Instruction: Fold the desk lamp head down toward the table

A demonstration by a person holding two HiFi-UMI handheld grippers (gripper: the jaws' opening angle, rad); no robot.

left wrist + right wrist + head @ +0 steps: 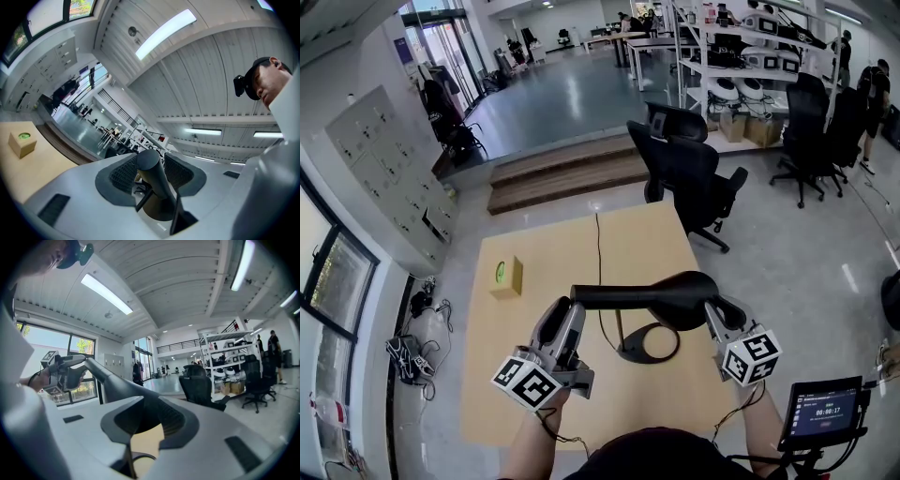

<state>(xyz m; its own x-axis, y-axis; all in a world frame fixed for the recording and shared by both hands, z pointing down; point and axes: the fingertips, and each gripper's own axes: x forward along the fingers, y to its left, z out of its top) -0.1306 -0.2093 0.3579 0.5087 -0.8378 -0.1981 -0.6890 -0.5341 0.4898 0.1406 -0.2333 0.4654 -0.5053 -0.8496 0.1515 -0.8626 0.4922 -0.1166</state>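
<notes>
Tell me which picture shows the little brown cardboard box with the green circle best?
The head view: the small brown cardboard box stands whole on the wooden table, green circle up. The left gripper view shows the box smaller, near its left edge. The right gripper view does not show it.

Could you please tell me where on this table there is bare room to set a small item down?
Bare wood lies at the table's far right, between the cable and the right edge, and behind the small box. The near middle is crowded: lamp, left claw and right claw.
</notes>
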